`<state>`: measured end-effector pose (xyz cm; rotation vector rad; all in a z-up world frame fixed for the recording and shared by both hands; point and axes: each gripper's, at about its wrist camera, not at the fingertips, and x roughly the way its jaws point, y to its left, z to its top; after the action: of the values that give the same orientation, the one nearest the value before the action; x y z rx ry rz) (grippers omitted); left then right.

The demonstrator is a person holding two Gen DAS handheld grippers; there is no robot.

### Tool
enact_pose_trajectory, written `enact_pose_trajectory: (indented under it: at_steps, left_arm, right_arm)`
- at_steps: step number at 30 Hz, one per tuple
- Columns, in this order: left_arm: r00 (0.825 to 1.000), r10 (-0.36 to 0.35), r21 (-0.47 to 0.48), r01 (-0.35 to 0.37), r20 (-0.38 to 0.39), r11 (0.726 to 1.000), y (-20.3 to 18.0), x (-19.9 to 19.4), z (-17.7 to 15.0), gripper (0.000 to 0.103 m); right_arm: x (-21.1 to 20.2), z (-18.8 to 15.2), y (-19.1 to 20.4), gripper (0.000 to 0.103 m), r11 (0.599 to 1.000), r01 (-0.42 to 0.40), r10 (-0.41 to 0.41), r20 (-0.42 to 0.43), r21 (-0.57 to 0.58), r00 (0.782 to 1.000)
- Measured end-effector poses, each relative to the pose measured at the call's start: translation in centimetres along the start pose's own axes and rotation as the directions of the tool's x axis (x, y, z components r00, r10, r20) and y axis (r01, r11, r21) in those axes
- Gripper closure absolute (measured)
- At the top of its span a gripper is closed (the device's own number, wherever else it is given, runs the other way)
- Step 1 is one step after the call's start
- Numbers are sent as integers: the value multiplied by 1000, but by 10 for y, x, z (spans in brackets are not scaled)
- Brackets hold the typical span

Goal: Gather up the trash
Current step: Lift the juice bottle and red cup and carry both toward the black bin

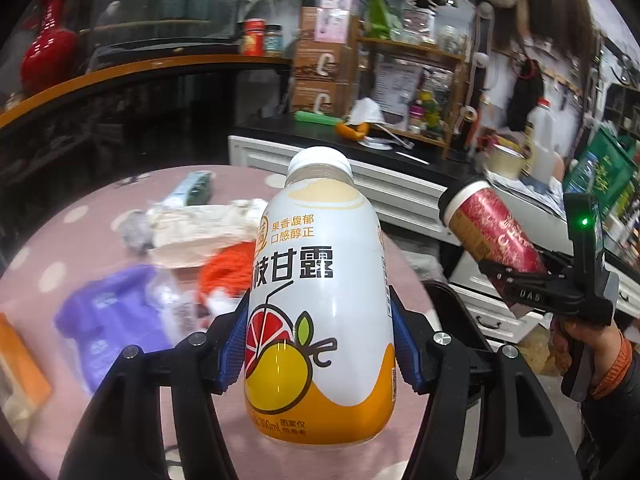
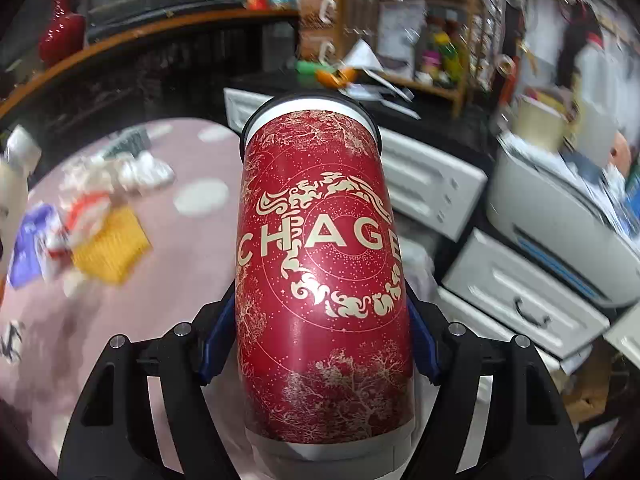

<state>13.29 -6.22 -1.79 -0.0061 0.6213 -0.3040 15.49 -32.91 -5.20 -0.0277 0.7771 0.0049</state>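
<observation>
Carrying stage, by the look of it — both pickups done, drop-off not yet made.

Left gripper (image 1: 320,344): jaws about half spread, blue pads (image 1: 236,344) pressed against both flanks of a white-and-orange juice bottle (image 1: 320,300), white cap on, held clear above the pink polka-dot tablecloth (image 1: 72,240). Right gripper (image 2: 316,344): jaws set rather wider, clamped on a red paper tea cup (image 2: 320,260) with a dark lid at the far end, cup lying along the fingers and tipped forward. Same cup visible in the left wrist view, up and to the right, well apart from the bottle and out past the table's edge, over the white drawer units (image 1: 400,188).

Still on the tablecloth: crumpled white paper wrapping (image 1: 200,232), an orange mesh scrap (image 1: 224,268), a purple packet (image 1: 112,312), a yellow mesh piece (image 2: 110,248) — more to collect later, most likely.

No bin or bag showing in either view, so destination unknown from here. Next move, probably: swing both loads to wherever the trash goes, line each one over the opening, then release one at a time. Worth keeping the cup lid-end from dipping further in case of leftover liquid, and keeping steady squeeze on the smooth, rounded bottle — slippery between flat pads.
</observation>
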Motion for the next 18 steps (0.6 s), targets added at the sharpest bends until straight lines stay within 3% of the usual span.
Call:
enact_pose_trajectory:
  at_steps: [4, 8, 13, 18]
  left_arm:
    - [998, -65, 55, 66, -20, 996, -31, 10, -6, 42]
    - [989, -131, 95, 137, -65, 986, -59, 22, -12, 42]
    - [979, -175, 127, 188, -106, 974, -86, 32, -20, 42]
    - [972, -195, 147, 214, -131, 966, -101, 35, -28, 42]
  right_arm:
    - [12, -29, -26, 31, 1000, 2, 0, -106, 25, 994]
    - [40, -51, -44, 31, 996, -14, 33, -231, 85, 973]
    - [103, -74, -48, 30, 985, -63, 123, -403, 160, 907]
    - [177, -92, -54, 31, 973, -20, 148, -549, 231, 823]
